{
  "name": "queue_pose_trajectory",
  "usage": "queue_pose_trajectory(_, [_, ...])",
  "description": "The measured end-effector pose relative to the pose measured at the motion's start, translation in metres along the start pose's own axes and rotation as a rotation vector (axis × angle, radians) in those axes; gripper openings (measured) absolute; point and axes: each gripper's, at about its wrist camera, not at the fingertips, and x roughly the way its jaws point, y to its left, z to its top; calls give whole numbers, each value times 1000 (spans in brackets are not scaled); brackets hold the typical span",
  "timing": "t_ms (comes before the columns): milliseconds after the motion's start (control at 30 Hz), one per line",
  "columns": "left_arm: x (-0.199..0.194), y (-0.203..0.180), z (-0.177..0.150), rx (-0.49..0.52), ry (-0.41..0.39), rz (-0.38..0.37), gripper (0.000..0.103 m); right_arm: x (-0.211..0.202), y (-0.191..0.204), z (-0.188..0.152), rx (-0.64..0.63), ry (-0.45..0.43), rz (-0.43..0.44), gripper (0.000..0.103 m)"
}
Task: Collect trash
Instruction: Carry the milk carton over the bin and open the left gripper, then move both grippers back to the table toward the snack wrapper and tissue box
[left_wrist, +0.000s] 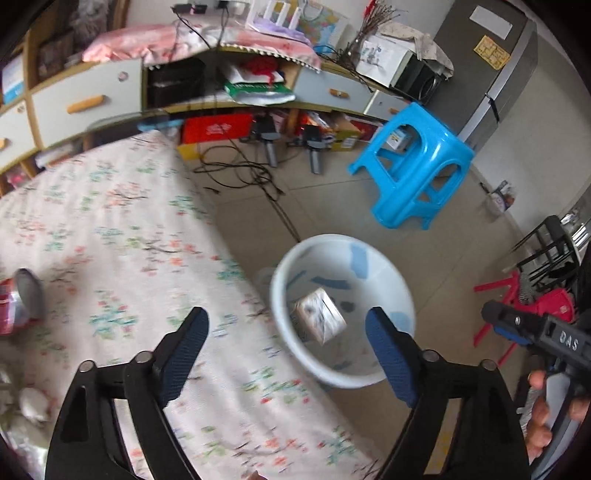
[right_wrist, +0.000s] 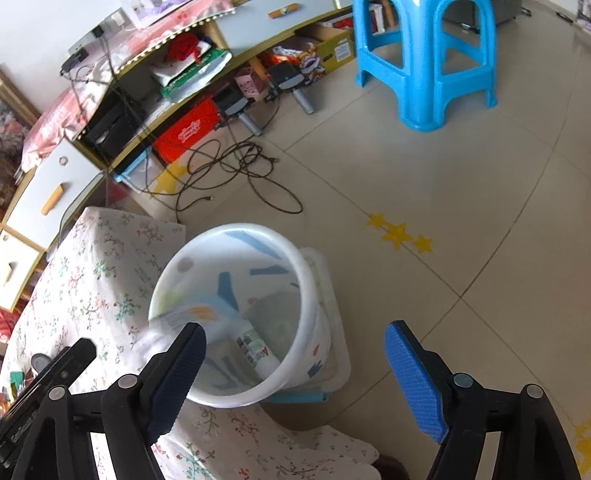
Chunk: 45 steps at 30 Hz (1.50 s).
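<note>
Two pairs of tongs show here, one per view, and both stand wide apart with nothing between their blue pads. In the left wrist view, the left tongs (left_wrist: 286, 349) hang over the edge of a table (left_wrist: 110, 221) covered in a flowered cloth, with a white bucket (left_wrist: 402, 295) on the tiled floor just beside that edge. A small crumpled box (left_wrist: 319, 317) lies in the bottom of the bucket. A crushed red and silver can (left_wrist: 18, 301) rests on the cloth at the far left, and some blurred pale wrappers (left_wrist: 33, 404) lie below it near the frame edge. The right tongs (left_wrist: 535, 328) reach in from the right side, held by a hand (left_wrist: 541, 417). A blue stool (left_wrist: 413, 166) stands farther off on the floor. In the right wrist view, the right tongs (right_wrist: 295, 365) hover above the bucket (right_wrist: 312, 295), which sits against the table's (right_wrist: 81, 280) corner. Inside it a pale bottle with a printed label (right_wrist: 255, 349) leans on the wall, with blurred light packaging (right_wrist: 192, 314) near the rim. Black cables (right_wrist: 236, 166) sprawl on the floor beyond, near the stool (right_wrist: 424, 66).
</note>
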Motion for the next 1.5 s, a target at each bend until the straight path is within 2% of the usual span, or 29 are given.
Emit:
queue_pose_trajectory(133, [-27, 25, -11, -6, -15, 41, 94, 0, 18, -3, -41, 4, 9, 86])
queue_pose_trajectory(233, [-50, 43, -21, -6, -25, 83, 99, -3, 34, -10, -74, 5, 25, 89])
queue_pose_trajectory(367, [-77, 69, -34, -5, -42, 152, 100, -2, 64, -20, -131, 12, 43, 94])
queue_pose_trajectory(500, [-104, 101, -48, -26, -52, 217, 100, 1, 96, -30, -185, 22, 59, 94])
queue_pose_trajectory(700, [-138, 160, -67, -90, -55, 378, 100, 9, 134, -47, -237, 51, 76, 94])
queue_pose_trajectory(833, [-163, 211, -77, -227, -46, 379, 100, 15, 165, -59, -272, 73, 95, 94])
queue_pose_trajectory(1067, [-196, 277, -103, -346, -37, 474, 100, 28, 231, -87, -355, 99, 132, 94])
queue_pose_trajectory(1233, [-212, 310, -121, -406, -31, 489, 100, 41, 297, -125, -513, 124, 169, 94])
queue_pose_trajectory(1500, [-230, 346, -150, -458, -16, 531, 100, 58, 371, -175, -680, 165, 244, 94])
